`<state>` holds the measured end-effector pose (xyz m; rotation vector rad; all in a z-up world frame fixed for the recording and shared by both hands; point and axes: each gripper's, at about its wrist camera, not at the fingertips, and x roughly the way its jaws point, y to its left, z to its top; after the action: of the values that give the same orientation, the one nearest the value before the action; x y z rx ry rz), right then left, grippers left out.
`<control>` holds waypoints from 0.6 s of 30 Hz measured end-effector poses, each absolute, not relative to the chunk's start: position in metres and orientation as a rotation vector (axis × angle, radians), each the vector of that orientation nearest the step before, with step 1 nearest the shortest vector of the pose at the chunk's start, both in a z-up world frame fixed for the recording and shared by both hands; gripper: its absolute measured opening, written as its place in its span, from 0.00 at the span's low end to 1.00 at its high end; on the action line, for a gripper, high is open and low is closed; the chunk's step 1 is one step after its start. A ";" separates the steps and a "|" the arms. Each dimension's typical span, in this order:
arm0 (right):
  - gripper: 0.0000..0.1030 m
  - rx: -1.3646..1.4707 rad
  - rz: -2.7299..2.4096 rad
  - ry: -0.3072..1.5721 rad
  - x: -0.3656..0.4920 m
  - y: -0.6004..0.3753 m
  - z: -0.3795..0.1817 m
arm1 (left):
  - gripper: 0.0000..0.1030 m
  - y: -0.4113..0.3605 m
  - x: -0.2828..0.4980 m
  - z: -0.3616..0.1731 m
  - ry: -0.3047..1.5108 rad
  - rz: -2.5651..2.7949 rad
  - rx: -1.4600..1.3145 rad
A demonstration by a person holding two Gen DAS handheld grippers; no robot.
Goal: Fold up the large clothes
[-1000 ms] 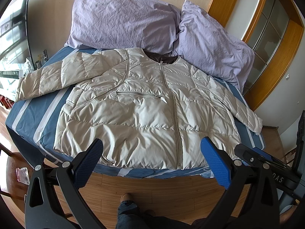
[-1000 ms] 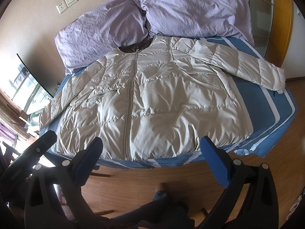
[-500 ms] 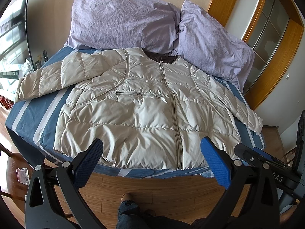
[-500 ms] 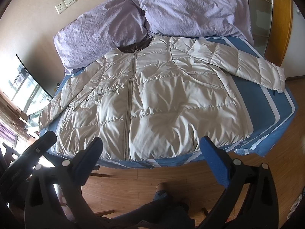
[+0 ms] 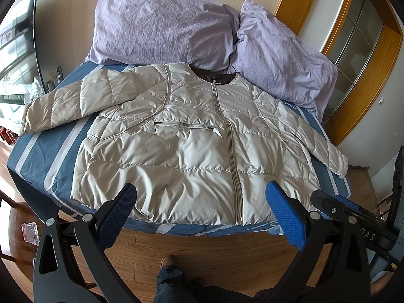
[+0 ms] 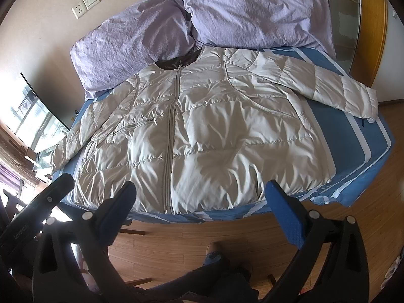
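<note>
A cream quilted puffer jacket (image 5: 192,146) (image 6: 202,136) lies flat and zipped on the bed, front up, collar toward the pillows, both sleeves spread outward. Its hem runs along the bed's near edge. My left gripper (image 5: 200,217) hovers open above the floor just short of the hem, blue pads wide apart, holding nothing. My right gripper (image 6: 200,214) is likewise open and empty in front of the hem. Each view shows the other gripper's black body at its lower side edge.
The bed has a blue sheet with white stripes (image 5: 48,146) (image 6: 358,151). Two lilac pillows (image 5: 161,30) (image 6: 247,7) lean on the wall behind the jacket. Wooden floor (image 5: 202,247), a person's foot (image 5: 168,261) and leg lie below. A window is on the left, a wooden door frame (image 5: 366,80) on the right.
</note>
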<state>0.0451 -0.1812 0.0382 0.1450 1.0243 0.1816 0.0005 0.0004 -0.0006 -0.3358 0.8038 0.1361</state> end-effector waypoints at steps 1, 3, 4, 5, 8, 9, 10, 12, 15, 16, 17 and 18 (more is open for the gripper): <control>0.98 0.145 0.182 1.025 0.045 -0.181 0.038 | 0.99 0.000 0.000 -0.001 0.804 0.136 -0.336; 0.98 0.146 0.181 1.025 0.046 -0.182 0.037 | 0.99 0.001 0.000 0.000 0.804 0.137 -0.336; 0.98 0.145 0.181 1.025 0.047 -0.182 0.037 | 0.99 0.000 0.001 -0.001 0.803 0.137 -0.336; 0.98 0.145 0.181 1.024 0.047 -0.182 0.037 | 0.99 0.000 0.001 -0.001 0.803 0.137 -0.336; 0.98 0.145 0.181 1.025 0.049 -0.181 0.037 | 0.99 0.000 0.001 -0.001 0.805 0.136 -0.334; 0.98 0.146 0.181 1.025 0.049 -0.181 0.037 | 0.99 0.001 0.001 -0.001 0.805 0.136 -0.334; 0.98 0.146 0.181 1.025 0.050 -0.181 0.037 | 0.99 0.001 0.001 -0.001 0.806 0.136 -0.333; 0.98 0.149 0.180 1.027 0.051 -0.181 0.037 | 0.99 0.001 0.003 -0.001 0.809 0.137 -0.332; 0.98 0.153 0.176 1.029 0.059 -0.183 0.034 | 0.99 0.002 0.008 -0.001 0.811 0.136 -0.331; 0.98 0.154 0.175 1.029 0.060 -0.182 0.033 | 0.99 0.002 0.012 -0.002 0.813 0.136 -0.330; 0.98 0.157 0.173 1.029 0.063 -0.182 0.032 | 0.99 0.003 0.013 -0.002 0.815 0.136 -0.330; 0.98 0.160 0.170 1.029 0.065 -0.181 0.031 | 0.99 0.005 0.015 -0.004 0.817 0.136 -0.330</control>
<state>0.0653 -0.1810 0.0315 0.1595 1.0288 0.1702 0.0149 0.0050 -0.0036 -0.3297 0.8172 0.1364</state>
